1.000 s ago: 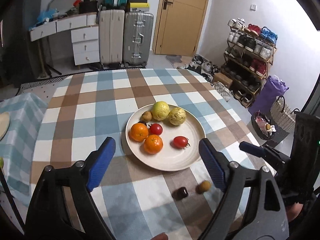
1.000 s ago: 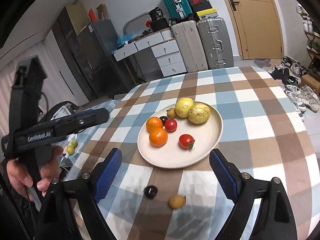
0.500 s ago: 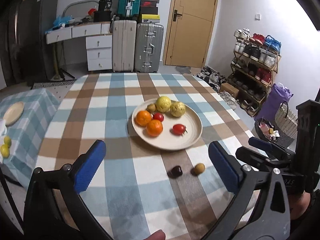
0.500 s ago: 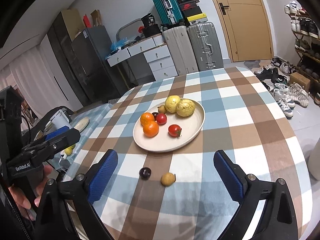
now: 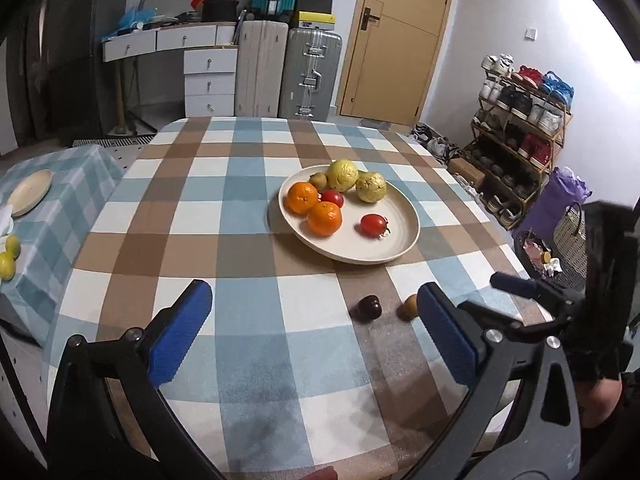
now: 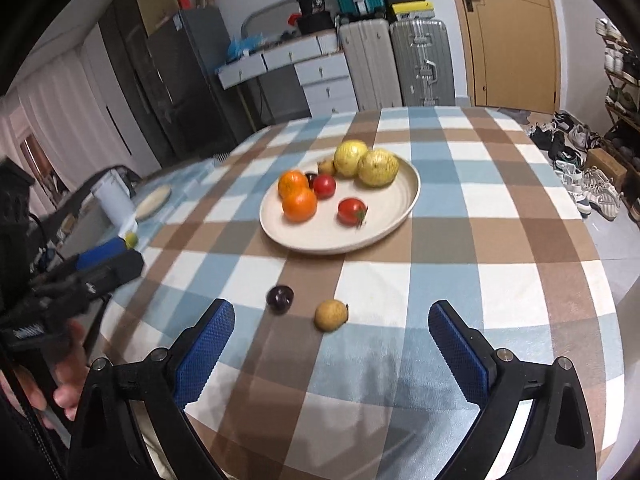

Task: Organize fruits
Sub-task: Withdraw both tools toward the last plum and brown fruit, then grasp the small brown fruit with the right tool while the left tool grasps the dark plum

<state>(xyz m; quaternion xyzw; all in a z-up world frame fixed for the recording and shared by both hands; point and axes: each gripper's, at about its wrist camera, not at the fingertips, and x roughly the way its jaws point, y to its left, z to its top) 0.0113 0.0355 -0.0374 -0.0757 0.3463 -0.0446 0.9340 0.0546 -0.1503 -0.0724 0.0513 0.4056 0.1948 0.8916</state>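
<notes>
A cream plate (image 5: 404,220) (image 6: 404,200) on the checked tablecloth holds two oranges (image 5: 324,218), two tomatoes (image 5: 374,225), two yellow-green fruits (image 5: 342,175) and a small brown fruit. A dark plum (image 5: 367,309) (image 6: 280,298) and a small brown fruit (image 5: 409,307) (image 6: 330,314) lie loose on the cloth in front of the plate. My left gripper (image 5: 316,336) is open and empty, above the near cloth. My right gripper (image 6: 330,350) is open and empty, just short of the loose fruits.
A low side table at the left carries a small plate (image 5: 30,192) and two limes (image 5: 10,256). Suitcases (image 5: 310,74), a drawer desk and a door stand behind the table. A shoe rack (image 5: 520,128) and a basket are at the right.
Both grippers have drawn back from the plate toward the near table edge, so the plate and loose fruits sit farther ahead. Both stay open and empty.
</notes>
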